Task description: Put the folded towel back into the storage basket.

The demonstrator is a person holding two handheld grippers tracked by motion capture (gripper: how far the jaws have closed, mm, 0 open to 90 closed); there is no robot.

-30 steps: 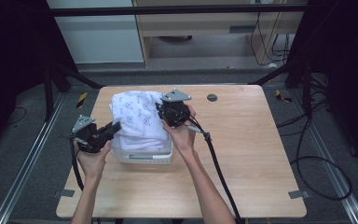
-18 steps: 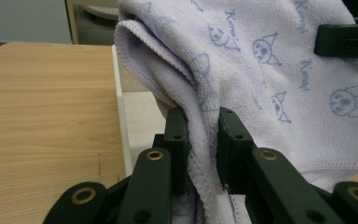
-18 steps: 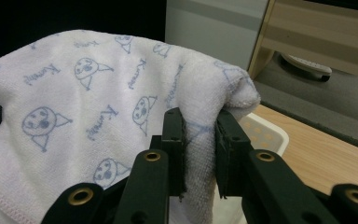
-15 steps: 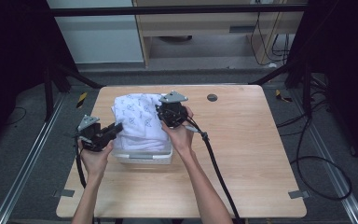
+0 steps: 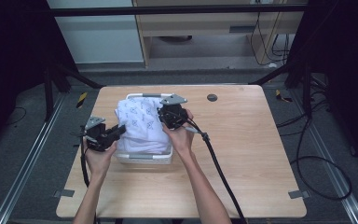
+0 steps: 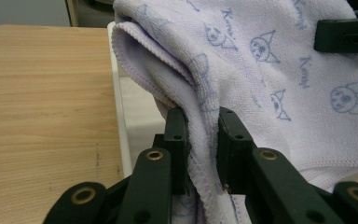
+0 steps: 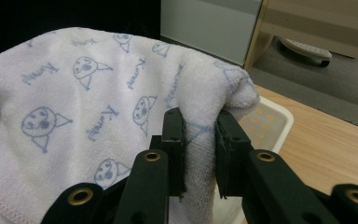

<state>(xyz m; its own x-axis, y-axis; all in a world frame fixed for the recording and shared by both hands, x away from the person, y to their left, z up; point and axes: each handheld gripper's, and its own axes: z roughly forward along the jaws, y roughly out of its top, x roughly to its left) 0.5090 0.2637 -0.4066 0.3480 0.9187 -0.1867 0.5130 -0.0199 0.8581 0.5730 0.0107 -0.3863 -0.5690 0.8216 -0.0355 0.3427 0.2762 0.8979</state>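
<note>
the left gripper (image 5: 116,132) sits at the left edge of the basket, held from below by the person's left hand (image 5: 99,156). in the left gripper view its two black jaws are pinching a fold of the towel (image 6: 242,70), the cloth squeezed between the pads and hanging down past them.

the basket (image 5: 144,158) is a white plastic one, standing on the wooden table (image 5: 261,154) a little left of the middle. its near wall and a bit of its far rim show in the high view; in the left gripper view its rim (image 6: 119,93) runs just beside the hanging cloth, and in the right gripper view its white corner (image 7: 279,116) has pale orange marks on the inside.

the towel (image 5: 142,123) is pale, with small blue cat faces and writing printed on it. it is heaped in and over the basket, bunched up higher than the rim, stretched between the two grippers.

the right gripper (image 5: 164,117) is at the right side of the heap, held by the right hand (image 5: 181,137). its jaws are pinching another fold of the towel (image 7: 98,107) near the cloth's rounded edge. its black cable (image 5: 219,168) trails back across the table.

a small dark round disc (image 5: 211,97) lies on the table, well apart from the basket.
</note>
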